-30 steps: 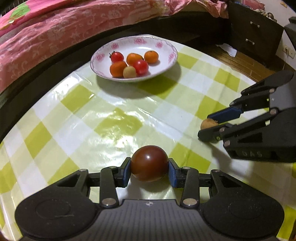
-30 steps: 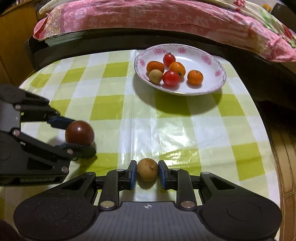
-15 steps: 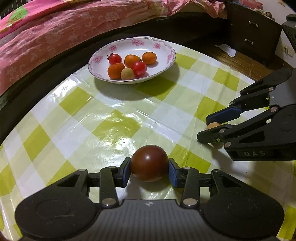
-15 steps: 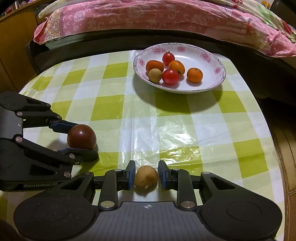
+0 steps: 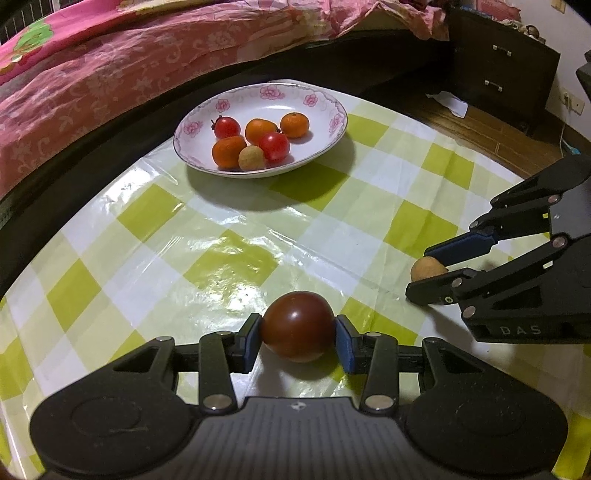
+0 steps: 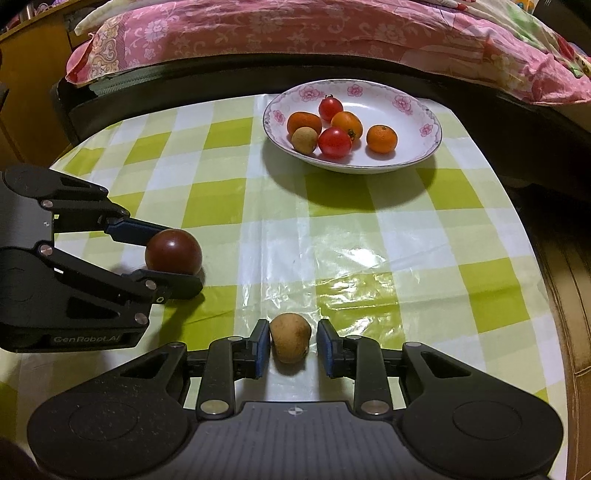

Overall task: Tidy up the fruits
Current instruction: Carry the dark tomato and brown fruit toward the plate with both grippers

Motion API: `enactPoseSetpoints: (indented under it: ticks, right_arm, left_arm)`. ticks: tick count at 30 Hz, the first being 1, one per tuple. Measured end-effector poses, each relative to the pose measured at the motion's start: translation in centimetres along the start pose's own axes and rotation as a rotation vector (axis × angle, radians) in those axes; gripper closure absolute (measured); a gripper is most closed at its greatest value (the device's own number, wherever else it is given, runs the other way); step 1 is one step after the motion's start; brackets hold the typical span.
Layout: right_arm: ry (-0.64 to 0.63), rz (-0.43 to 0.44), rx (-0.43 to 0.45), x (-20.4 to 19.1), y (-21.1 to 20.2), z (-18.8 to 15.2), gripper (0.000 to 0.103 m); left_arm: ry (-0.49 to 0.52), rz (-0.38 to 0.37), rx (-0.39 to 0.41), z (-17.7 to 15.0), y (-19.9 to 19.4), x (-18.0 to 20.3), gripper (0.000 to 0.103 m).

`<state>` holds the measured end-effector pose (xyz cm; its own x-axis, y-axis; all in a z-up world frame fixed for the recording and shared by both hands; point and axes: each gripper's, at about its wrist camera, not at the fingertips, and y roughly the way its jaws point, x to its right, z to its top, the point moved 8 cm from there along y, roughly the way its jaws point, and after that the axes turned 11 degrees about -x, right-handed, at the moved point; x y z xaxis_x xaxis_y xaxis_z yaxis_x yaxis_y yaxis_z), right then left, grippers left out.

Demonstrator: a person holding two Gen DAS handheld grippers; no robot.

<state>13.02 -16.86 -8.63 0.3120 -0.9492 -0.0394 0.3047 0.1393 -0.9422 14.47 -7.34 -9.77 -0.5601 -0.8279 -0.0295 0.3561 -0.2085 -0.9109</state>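
A dark red tomato (image 5: pixel 297 328) sits between the blue pads of my left gripper (image 5: pixel 297 334), which is shut on it low over the checked cloth. From the right wrist view, the same tomato (image 6: pixel 173 254) shows in the left gripper (image 6: pixel 174 263). A small tan fruit (image 6: pixel 290 341) rests on the cloth between the pads of my right gripper (image 6: pixel 292 345). That gripper is narrowly open, with a sliver of cloth showing beside the right pad. The left wrist view shows the tan fruit (image 5: pixel 426 268) in the right gripper (image 5: pixel 420 275).
A white flowered plate (image 5: pixel 338 123) at the far side of the table holds several small tomatoes and oranges and one tan fruit; it is also in the right wrist view (image 6: pixel 433 125). A bed with pink bedding (image 6: pixel 295 33) runs behind the table. A dark nightstand (image 5: pixel 502 62) stands at the right.
The right gripper's pads have eased off the tan fruit, which now shows a gap on its right side. The left gripper still grips the tomato in the same spot.
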Motion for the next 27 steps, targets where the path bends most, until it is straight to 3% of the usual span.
enactPoseSetpoints:
  ticks: [8,27]
  right_arm:
    - [0.017,0.010,-0.007,0.2,-0.2,0.1,0.084]
    - [0.072,0.032,0.109,1.0,-2.3,4.9,0.083]
  left_arm:
    - [-0.002,0.003,0.007,0.3,-0.3,0.1,0.055]
    - [-0.049,0.012,0.084,4.4,-1.3,-1.0,0.055]
